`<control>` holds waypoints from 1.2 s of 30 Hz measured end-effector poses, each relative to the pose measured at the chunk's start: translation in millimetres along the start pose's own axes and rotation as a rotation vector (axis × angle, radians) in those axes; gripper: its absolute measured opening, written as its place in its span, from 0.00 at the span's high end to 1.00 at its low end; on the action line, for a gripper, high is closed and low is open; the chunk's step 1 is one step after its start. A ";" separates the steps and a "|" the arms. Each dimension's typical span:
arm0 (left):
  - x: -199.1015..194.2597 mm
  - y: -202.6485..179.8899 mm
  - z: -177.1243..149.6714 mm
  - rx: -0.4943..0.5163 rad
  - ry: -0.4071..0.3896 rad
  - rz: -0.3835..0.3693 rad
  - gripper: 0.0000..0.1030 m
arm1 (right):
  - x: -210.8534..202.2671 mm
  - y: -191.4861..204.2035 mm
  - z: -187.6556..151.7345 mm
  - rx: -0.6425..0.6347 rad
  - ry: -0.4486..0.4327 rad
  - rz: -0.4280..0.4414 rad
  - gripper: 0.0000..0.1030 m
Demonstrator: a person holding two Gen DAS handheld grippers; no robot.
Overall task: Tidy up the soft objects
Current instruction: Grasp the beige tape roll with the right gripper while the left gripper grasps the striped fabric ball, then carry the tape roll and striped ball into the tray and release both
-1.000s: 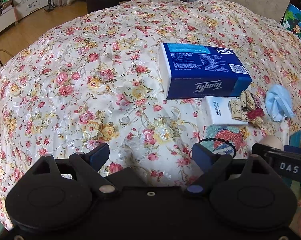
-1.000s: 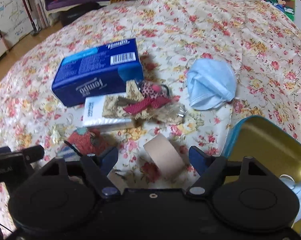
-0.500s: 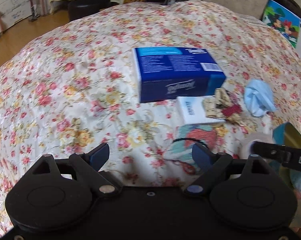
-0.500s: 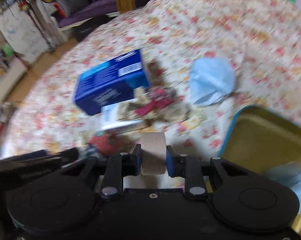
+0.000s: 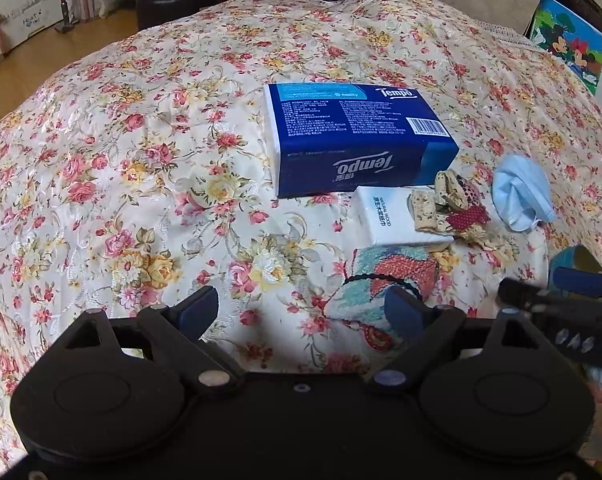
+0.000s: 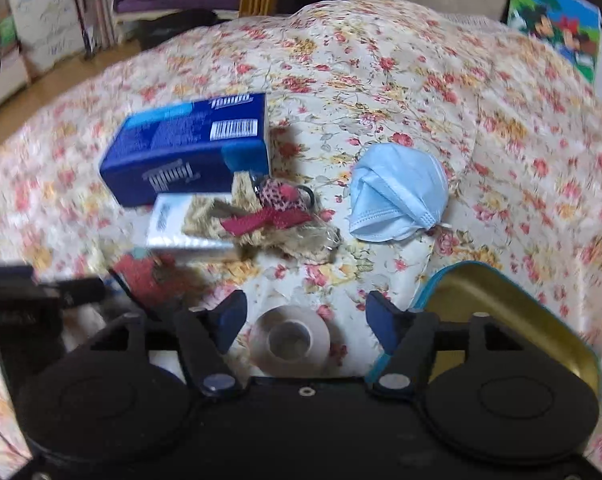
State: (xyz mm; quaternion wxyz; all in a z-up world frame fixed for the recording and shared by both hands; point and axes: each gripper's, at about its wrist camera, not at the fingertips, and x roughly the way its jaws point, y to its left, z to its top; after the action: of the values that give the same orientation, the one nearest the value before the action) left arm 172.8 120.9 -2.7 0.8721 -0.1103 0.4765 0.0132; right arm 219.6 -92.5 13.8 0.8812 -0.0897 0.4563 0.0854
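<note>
On the floral bedspread lie a blue Tempo tissue box, a white tissue pack, a bundle of fabric hair ties, a light blue face mask and a red-and-teal knitted pouch. My right gripper is open, and a beige tape roll lies flat between its fingers. My left gripper is open and empty, just in front of the pouch.
An open teal tin with a gold inside sits at the right; its rim shows in the left wrist view. The right gripper's body reaches in beside the left one. Furniture and wooden floor lie beyond the bed.
The right gripper shut on the tape roll, lifted it, then opened; the roll now lies flat on the bedspread between its fingers. The left gripper stayed open and shifted slightly.
</note>
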 end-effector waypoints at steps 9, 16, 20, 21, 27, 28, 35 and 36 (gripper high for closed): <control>1.5 -6.4 2.0 -0.005 0.010 -0.026 0.14 | 13.5 2.0 -10.6 -0.025 0.064 0.052 0.54; -2.0 -17.9 13.2 -0.057 0.012 -0.112 0.11 | -12.8 -14.1 -5.3 0.045 0.003 0.087 0.54; 4.5 -31.8 18.2 -0.040 0.006 -0.065 0.06 | -27.4 -19.4 -8.4 0.048 -0.039 0.081 0.54; 8.7 -34.5 18.9 -0.037 0.017 -0.057 0.06 | -30.1 -19.4 -9.6 0.045 -0.048 0.078 0.54; 38.2 -48.9 12.6 0.031 0.117 -0.041 0.27 | -35.0 -19.4 -19.2 0.038 -0.059 0.067 0.54; 43.9 -50.4 10.8 0.037 0.139 -0.044 0.34 | -35.8 -20.3 -20.4 0.043 -0.056 0.068 0.54; 43.8 -49.1 6.6 0.051 0.117 -0.087 0.50 | -50.9 -36.9 -25.8 0.138 -0.058 0.063 0.54; 40.4 -48.1 7.2 0.047 0.108 -0.094 0.50 | -54.4 -40.6 -26.2 0.158 -0.058 0.066 0.54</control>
State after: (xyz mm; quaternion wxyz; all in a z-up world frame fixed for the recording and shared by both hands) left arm 206.9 72.2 -24.0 0.8473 -0.1125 0.5171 -0.0451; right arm 177.5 -141.8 46.8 0.8949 -0.0023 0.4388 0.0809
